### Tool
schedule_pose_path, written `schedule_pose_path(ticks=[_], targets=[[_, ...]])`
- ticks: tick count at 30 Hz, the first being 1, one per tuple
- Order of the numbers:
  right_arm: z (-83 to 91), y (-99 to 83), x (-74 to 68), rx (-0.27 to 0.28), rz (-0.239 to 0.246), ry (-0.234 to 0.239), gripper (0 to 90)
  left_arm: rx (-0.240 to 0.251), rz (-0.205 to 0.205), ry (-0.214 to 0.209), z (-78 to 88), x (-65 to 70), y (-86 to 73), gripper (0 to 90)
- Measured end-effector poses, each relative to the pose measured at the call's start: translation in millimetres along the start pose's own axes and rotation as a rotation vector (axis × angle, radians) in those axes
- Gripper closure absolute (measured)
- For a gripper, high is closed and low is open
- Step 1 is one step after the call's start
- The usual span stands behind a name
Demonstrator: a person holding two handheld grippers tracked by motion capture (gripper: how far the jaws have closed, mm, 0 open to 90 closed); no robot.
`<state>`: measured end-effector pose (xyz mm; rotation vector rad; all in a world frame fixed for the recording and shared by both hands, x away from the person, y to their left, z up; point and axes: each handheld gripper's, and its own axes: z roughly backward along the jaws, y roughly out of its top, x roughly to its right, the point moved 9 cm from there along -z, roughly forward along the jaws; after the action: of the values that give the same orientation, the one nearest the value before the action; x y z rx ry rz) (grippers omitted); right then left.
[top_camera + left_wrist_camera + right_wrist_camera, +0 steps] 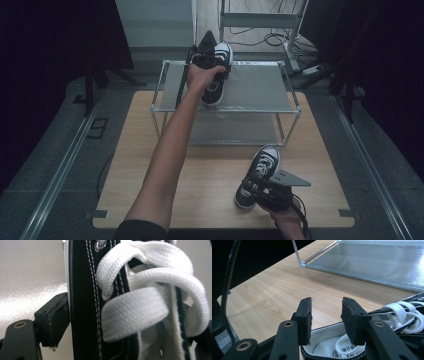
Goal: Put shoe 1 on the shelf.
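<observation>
Your left gripper (pixel 206 62) pinches shoe (pixel 216 75) over rack (pixel 260 85); it may tip off. Right gripper (pixel 326 315) spread above other shoe (pixel 257 175).

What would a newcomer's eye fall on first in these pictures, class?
The outstretched forearm leads the eye to the left gripper, which holds a black-and-white sneaker over the top shelf of the metal rack. Its twin, the second sneaker, sits on the wooden table by the right gripper, whose jaws stand apart over the shoe's opening.

Black sneaker (pixel 216 75) on shelf (twin (pixel 257 177) on table).
</observation>
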<state>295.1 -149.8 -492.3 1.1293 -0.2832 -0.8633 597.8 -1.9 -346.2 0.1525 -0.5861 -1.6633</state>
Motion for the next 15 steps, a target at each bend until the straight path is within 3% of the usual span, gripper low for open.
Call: schedule_pose_path(ticks=[15], targets=[[0.5,-0.1,0.6,0.002,-0.004,0.004,60.4,-0.035,0.091,0.058,-20.1,-4.8,8.4,15.6]])
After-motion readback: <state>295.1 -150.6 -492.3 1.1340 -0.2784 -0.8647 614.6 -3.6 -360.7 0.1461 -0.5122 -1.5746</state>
